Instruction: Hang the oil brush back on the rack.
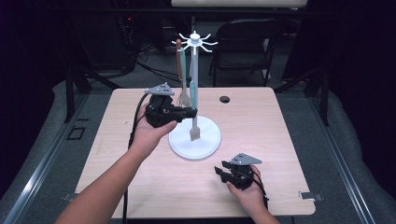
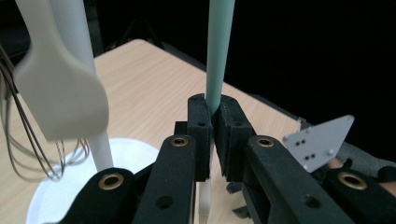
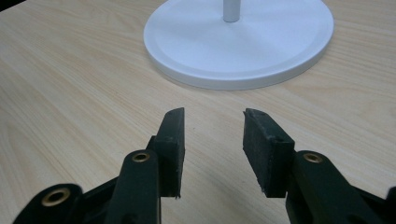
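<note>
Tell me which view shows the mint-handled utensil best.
The high view: the whole mint-handled utensil shows beside the stand's pole, handle up, blade down, clamped by the left hand-held gripper. The left gripper view gives its handle close up between the pads.

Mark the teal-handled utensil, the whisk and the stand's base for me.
teal-handled utensil (image 2: 219, 51), left gripper view, on its handle above the jaws.
whisk (image 2: 28, 154), left gripper view, on its wire loops.
stand's base (image 3: 280, 42), right gripper view, on the bare white disc.
</note>
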Demonstrator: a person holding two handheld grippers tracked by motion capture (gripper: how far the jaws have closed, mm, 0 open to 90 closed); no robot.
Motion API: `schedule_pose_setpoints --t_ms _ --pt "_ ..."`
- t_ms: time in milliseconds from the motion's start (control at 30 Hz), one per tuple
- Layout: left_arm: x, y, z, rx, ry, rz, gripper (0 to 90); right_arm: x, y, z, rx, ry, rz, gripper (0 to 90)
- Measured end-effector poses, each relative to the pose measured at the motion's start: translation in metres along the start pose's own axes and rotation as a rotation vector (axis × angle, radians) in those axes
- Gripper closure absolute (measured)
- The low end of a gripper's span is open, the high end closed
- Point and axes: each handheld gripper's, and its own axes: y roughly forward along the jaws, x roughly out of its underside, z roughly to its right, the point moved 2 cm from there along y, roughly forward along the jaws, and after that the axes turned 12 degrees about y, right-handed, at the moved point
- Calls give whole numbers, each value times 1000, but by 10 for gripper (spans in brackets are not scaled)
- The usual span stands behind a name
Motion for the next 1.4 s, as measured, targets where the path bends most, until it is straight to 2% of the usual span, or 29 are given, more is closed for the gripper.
schedule_pose_setpoints --t_ms 100,267,433,867,967,1400 --pt "-14 -5 -4 26 3 21 851 0 1 0 -1 -1 1 592" --pt "-34 -10 -11 34 5 40 851 1 2 -1 -2 -1 1 589" --pt "-48 -11 -18 46 -9 28 851 2 3 -1 2 -5 1 584" --pt "-56 -5 -23 56 -11 25 851 3 3 -1 -3 -8 -6 581" --pt "-56 -5 -25 57 -24 29 851 3 2 -1 -1 -7 -7 581" --pt "-54 1 -32 23 -48 30 849 3 3 0 -2 -5 -5 581"
